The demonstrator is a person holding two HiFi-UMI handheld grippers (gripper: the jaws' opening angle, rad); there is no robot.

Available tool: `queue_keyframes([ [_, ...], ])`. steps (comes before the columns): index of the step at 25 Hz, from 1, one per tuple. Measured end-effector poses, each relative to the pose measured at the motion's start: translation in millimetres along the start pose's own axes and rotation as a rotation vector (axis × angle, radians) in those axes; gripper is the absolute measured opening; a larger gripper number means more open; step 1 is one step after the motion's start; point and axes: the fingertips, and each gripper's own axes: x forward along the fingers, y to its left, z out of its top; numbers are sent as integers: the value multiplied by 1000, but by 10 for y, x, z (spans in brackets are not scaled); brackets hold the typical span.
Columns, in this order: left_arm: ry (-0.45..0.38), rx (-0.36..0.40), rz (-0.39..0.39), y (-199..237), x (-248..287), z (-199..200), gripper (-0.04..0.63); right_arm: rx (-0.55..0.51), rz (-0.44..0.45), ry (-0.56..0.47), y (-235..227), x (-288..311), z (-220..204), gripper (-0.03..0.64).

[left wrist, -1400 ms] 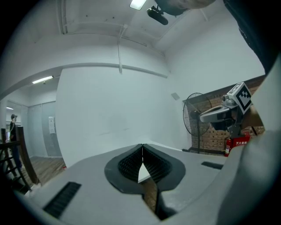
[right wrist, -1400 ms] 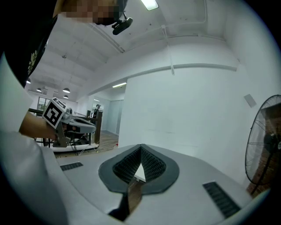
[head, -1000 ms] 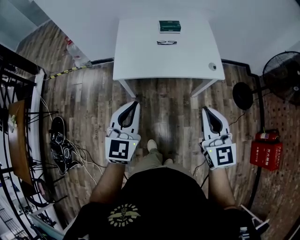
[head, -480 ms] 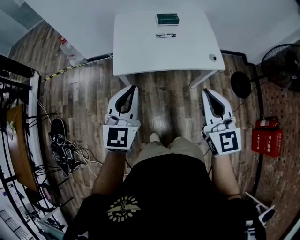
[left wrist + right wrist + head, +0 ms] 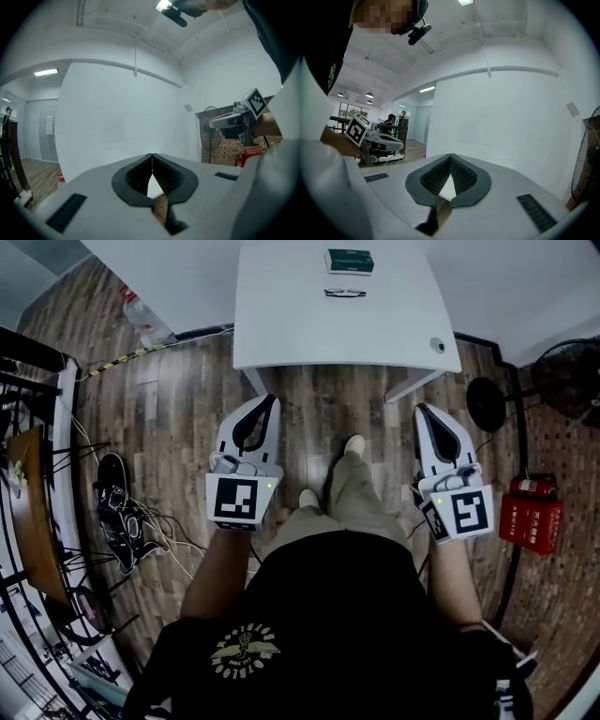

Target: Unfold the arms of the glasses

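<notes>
Black-framed glasses lie on the white table toward its far side, in the head view only. My left gripper is held over the wooden floor, short of the table's near edge, jaws shut and empty. My right gripper hangs level with it on the right, also shut with nothing in it. In the left gripper view the tips meet in front of a white wall. In the right gripper view the tips likewise touch. Neither gripper view shows the glasses.
A dark green box lies beyond the glasses at the table's far edge. A small round fitting sits at the table's near right corner. A fan and a red extinguisher stand at the right; cables and shoes lie at the left.
The person has stepped toward the table, one foot now forward. Both grippers have come closer to the table's near edge. Their jaws have stayed shut.
</notes>
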Motion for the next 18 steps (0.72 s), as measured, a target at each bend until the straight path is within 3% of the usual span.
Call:
queue_keyframes([
  [9,43,22,26,160,149,-122,8,16,43,18,-9,309,-131,1],
  [12,33,-3,23,161,312,-138,8,28,42,30,-145,418,-230,0],
  [18,69,18,5,138,774,-222,8,54,32,52,-523,654,-418,1],
])
